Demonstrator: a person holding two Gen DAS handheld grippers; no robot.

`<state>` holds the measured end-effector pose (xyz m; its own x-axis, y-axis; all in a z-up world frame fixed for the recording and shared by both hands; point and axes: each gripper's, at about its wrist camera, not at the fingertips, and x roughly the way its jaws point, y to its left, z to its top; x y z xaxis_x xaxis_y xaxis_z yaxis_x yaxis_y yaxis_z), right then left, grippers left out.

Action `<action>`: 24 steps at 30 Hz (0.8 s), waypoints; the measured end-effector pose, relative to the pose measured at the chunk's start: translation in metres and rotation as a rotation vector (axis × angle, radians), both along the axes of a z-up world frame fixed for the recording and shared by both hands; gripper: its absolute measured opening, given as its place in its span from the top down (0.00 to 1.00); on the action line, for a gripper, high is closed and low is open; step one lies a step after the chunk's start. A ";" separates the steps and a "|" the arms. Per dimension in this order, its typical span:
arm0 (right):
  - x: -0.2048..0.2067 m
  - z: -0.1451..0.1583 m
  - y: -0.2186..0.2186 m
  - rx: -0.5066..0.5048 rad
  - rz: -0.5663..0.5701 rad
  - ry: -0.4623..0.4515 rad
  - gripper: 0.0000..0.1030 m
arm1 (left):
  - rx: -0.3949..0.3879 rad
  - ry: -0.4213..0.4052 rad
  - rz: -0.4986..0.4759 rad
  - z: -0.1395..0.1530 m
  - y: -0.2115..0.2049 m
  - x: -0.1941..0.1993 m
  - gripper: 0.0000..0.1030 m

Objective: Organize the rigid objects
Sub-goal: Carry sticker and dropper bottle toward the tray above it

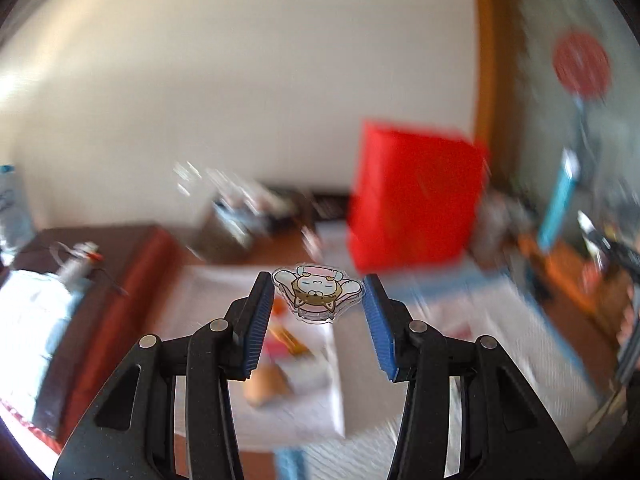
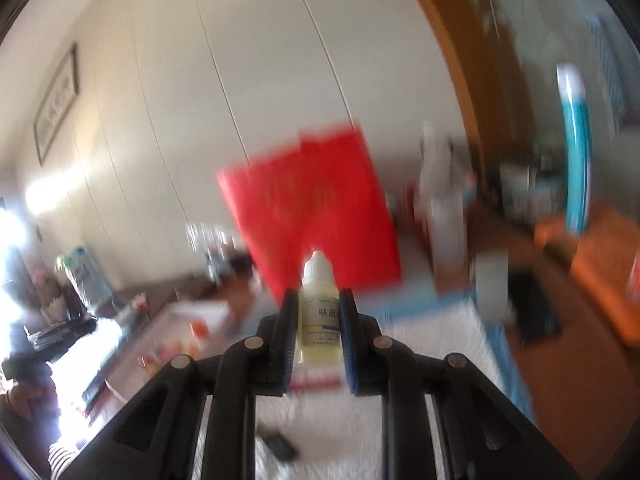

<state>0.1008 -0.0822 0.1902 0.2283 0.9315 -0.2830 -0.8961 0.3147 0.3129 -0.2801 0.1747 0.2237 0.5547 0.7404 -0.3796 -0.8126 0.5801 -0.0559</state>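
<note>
The right gripper (image 2: 318,312) jaws clench a small pale-yellow plastic dropper bottle (image 2: 319,316), white cap pointing to 12 o'clock, its Chinese label partly legible, while the left gripper (image 1: 318,300) jaws grasp a flat clear acrylic cartoon-cat charm (image 1: 318,292) lying crosswise.

Your left wrist camera looks forward along its claw (image 1: 318,292), raised above the worktop (image 1: 400,432) and angled slightly down toward the pale wall (image 1: 240,80). Your right wrist camera faces the same way over its claw (image 2: 318,312). Both views share the blurred red box (image 1: 416,196) (image 2: 320,204).
</note>
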 end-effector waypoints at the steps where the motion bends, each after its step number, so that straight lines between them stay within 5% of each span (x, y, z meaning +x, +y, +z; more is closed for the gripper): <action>1: -0.002 0.013 -0.002 0.029 -0.003 -0.021 0.82 | 0.027 -0.027 0.026 0.016 0.004 -0.013 0.56; 5: -0.011 0.062 0.000 0.135 0.035 -0.089 0.82 | 0.132 -0.116 0.106 0.070 0.009 -0.052 0.56; 10: -0.039 0.110 0.010 0.262 0.099 -0.164 0.82 | 0.209 -0.149 0.213 0.088 0.004 -0.085 0.56; 24: -0.085 0.108 0.064 0.276 0.266 -0.119 0.82 | 0.113 -0.160 0.258 0.065 0.018 -0.115 0.56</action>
